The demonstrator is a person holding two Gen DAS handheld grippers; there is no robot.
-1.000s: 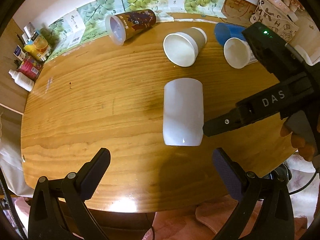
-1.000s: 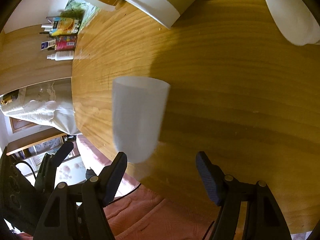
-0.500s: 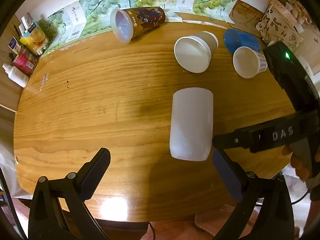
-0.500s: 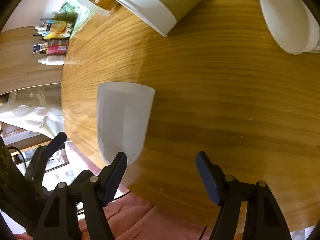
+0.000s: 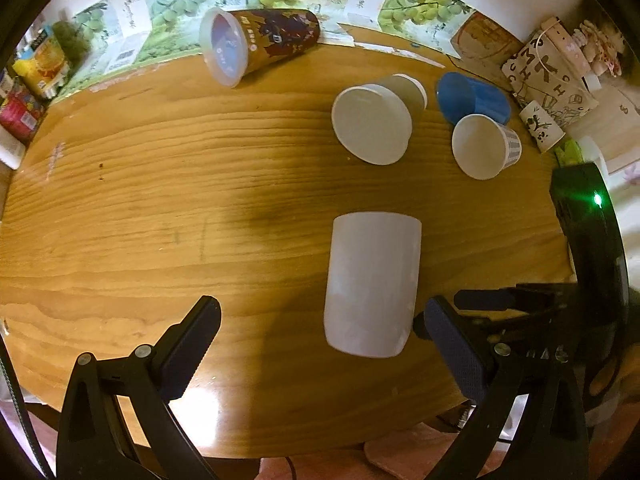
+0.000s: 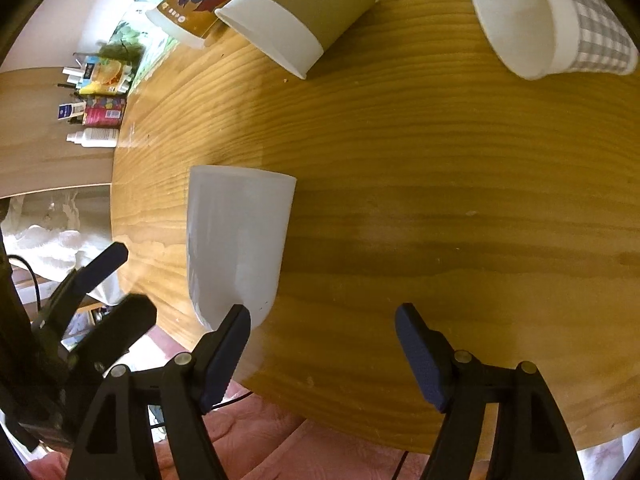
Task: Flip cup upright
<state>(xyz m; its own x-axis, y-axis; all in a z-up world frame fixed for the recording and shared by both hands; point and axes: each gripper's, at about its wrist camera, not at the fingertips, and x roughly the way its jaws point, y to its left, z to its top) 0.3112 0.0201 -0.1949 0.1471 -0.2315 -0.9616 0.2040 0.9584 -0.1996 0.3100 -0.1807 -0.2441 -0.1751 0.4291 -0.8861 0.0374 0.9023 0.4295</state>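
A plain white cup [image 5: 372, 284] lies on its side on the wooden table [image 5: 160, 200], its closed base toward the front edge. It also shows in the right wrist view [image 6: 236, 244]. My left gripper [image 5: 320, 344] is open and empty, its fingers to either side of the cup's base and a little short of it. My right gripper [image 6: 320, 344] is open and empty, its left finger [image 6: 228, 344] just in front of the cup's base. In the left wrist view the right gripper [image 5: 560, 300] comes in from the right edge.
Other cups lie on their sides farther back: a brown printed cup [image 5: 256, 44], a tan-sleeved paper cup [image 5: 376, 120], a checked paper cup [image 5: 484, 148] and a blue cup [image 5: 472, 96]. Cartons and bottles [image 5: 28, 80] line the left wall. The table's front edge [image 5: 280, 452] is close.
The right gripper has drawn back toward the front edge, away from the white cup's side. The left gripper has moved forward and lower, so the cup looks larger. The cup has stayed put.
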